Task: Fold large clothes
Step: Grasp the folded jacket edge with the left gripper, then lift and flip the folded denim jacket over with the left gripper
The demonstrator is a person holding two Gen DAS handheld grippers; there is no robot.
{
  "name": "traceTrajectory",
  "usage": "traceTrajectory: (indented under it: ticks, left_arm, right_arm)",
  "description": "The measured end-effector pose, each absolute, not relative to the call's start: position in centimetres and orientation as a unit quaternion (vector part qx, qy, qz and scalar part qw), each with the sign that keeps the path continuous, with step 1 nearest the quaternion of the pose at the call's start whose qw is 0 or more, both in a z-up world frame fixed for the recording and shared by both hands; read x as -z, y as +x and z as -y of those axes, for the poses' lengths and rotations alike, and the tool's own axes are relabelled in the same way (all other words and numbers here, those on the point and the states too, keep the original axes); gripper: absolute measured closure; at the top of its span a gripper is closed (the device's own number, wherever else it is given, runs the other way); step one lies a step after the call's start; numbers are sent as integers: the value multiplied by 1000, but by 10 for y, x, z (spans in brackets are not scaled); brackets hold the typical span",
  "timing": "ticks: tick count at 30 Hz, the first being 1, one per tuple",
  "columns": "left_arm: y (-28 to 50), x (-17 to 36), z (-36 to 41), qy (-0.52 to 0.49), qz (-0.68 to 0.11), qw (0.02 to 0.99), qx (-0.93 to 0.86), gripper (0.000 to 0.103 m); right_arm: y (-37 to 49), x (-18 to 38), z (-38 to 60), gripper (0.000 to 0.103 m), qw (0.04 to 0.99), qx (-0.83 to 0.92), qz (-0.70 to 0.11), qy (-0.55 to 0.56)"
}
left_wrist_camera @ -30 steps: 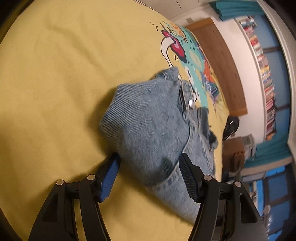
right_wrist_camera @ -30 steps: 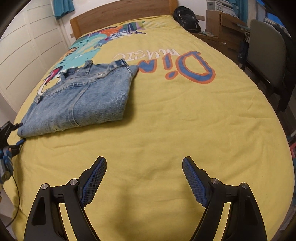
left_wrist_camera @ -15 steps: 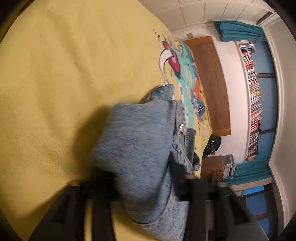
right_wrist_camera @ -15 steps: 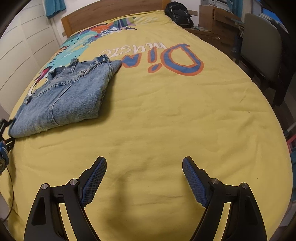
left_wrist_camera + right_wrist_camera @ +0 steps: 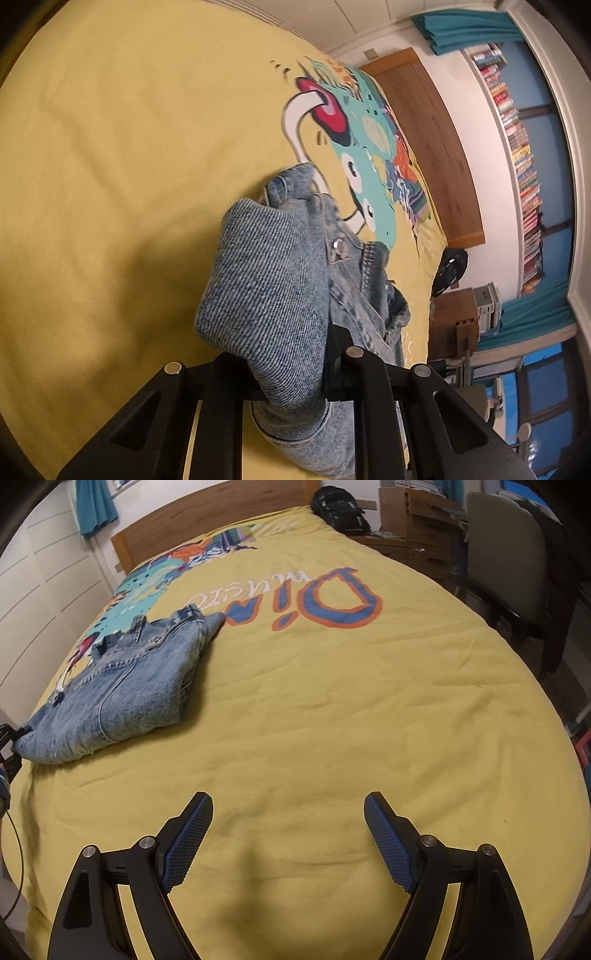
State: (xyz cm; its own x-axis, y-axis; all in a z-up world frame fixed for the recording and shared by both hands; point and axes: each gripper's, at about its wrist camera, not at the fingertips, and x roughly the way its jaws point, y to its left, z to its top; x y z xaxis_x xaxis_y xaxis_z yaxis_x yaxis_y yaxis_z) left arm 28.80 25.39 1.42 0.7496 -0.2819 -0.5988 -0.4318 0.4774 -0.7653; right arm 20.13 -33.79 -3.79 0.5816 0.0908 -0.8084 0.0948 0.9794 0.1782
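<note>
Folded light-blue jeans [image 5: 125, 686] lie on the left side of the yellow bedspread [image 5: 332, 720]. In the left wrist view the near end of the jeans [image 5: 273, 295] bulges up between the jaws of my left gripper [image 5: 288, 365]. Those jaws are closing and pinch the denim, which hides the pads. The waistband with its metal button [image 5: 337, 244] points away towards the printed cartoon. My right gripper [image 5: 288, 834] hangs open over bare bedspread near the foot of the bed, well right of the jeans, with nothing between its blue pads [image 5: 188, 838].
A wooden headboard [image 5: 207, 520] stands at the far end. A black backpack [image 5: 340, 506], a wooden cabinet [image 5: 417, 513] and a grey chair [image 5: 506, 546] line the right side. White wardrobe doors [image 5: 37, 590] run along the left. Bookshelves [image 5: 517, 147] fill the far wall.
My left gripper has shut on the near end of the jeans and raised it slightly. The right gripper has drifted across the bed, still open.
</note>
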Motion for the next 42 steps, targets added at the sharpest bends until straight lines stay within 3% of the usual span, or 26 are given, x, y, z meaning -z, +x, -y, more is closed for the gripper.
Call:
traceTrajectory:
  ticks: [19,30,36,42]
  left_arm:
    - [327,-80,-161,-448,-353,821,22,90]
    - [360,-100,-52,-418,-370,821,119,91]
    - [374,-81,35,-346,-423,823,153,91]
    - [374,-53,119,-207,-476,838,166,91]
  right_arm:
    - [177,30,398,19,891,28,-431,140]
    - [165,28,435,19,895,42,-412,165]
    - [155,36,455,19,892,55,-412,178]
    - [143,51,478,19,884,68,-414,207]
